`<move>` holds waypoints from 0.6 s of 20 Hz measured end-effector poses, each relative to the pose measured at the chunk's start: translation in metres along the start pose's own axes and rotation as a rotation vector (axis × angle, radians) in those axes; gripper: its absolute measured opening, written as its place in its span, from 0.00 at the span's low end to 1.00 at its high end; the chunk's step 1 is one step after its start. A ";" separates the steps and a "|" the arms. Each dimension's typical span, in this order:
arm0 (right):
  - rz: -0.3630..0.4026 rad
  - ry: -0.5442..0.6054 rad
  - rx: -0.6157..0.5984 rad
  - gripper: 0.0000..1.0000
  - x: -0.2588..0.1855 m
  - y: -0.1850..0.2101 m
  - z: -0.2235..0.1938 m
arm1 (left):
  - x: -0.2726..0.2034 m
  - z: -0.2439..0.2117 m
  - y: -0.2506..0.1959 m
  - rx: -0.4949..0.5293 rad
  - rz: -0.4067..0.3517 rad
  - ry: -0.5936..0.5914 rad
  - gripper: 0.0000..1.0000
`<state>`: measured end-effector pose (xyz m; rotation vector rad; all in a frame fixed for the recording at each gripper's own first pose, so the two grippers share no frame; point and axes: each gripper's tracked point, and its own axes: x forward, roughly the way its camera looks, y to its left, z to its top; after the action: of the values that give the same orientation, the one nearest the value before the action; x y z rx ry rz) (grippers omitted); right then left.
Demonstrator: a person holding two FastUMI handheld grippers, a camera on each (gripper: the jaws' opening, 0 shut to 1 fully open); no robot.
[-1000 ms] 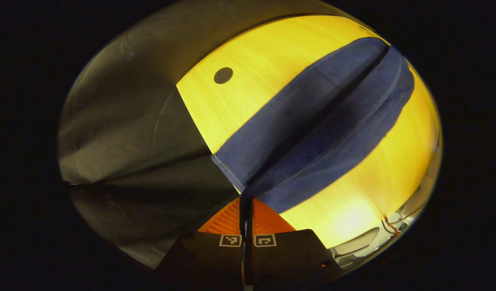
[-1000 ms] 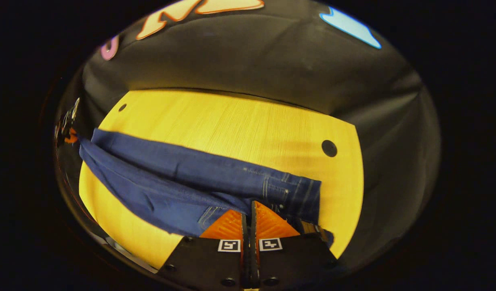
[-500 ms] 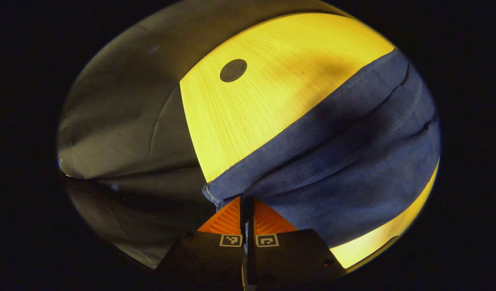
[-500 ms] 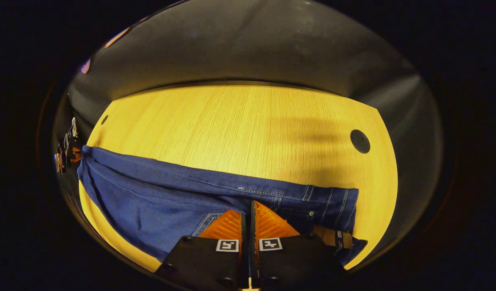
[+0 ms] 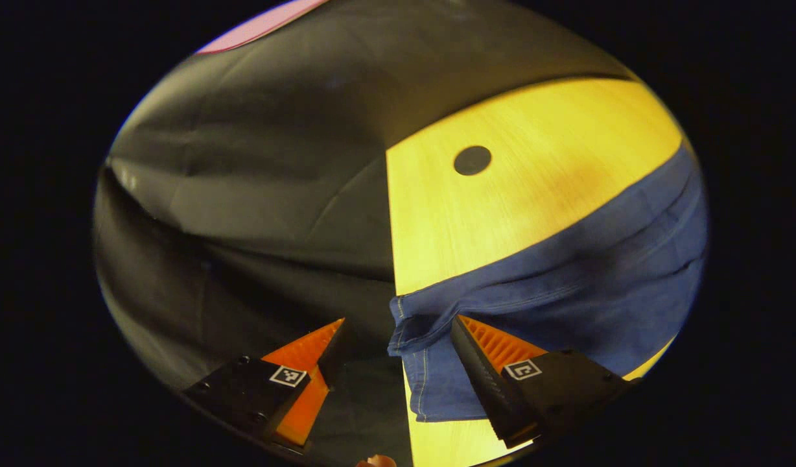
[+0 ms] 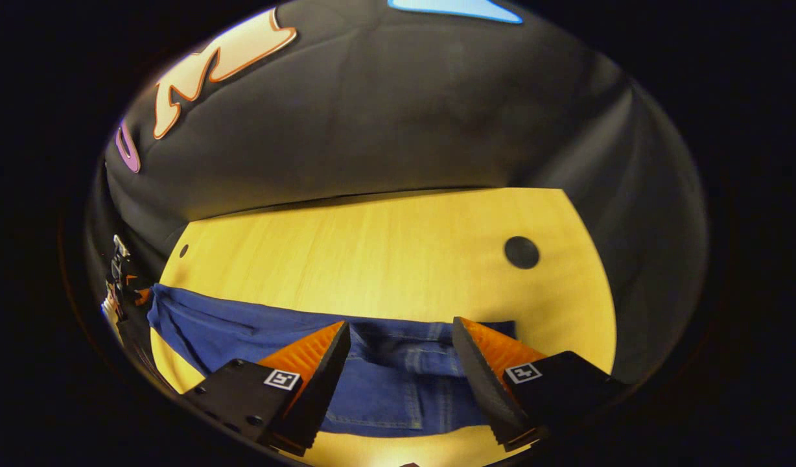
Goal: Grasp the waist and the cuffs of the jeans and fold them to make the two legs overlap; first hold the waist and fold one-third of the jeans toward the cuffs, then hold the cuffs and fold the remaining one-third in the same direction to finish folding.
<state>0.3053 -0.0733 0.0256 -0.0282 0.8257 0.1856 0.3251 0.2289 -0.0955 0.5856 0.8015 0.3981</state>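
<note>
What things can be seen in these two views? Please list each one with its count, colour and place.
jeans: one, blue, lying flat across the table's near side
table: one, yellow wood
round holes: two, dark, in the table's far corners
booth wall: black cloth, behind and beside the table
left gripper: one, fingers spread apart at the cuff end, near the table's edge
right gripper: one, fingers spread apart over the waist end
</note>
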 end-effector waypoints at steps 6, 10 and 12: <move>-0.057 0.007 0.003 0.98 -0.010 0.011 0.000 | 0.013 0.000 -0.014 -0.335 0.004 -0.104 0.95; -0.054 0.033 0.046 0.99 0.002 0.001 0.001 | 0.028 -0.009 -0.026 -0.433 -0.008 -0.155 0.95; -0.058 0.037 0.071 0.99 0.005 -0.009 -0.007 | 0.029 -0.009 -0.027 -0.466 -0.017 -0.153 0.95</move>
<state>0.3054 -0.0818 0.0167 0.0108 0.8666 0.1015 0.3398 0.2269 -0.1331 0.1706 0.5409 0.4995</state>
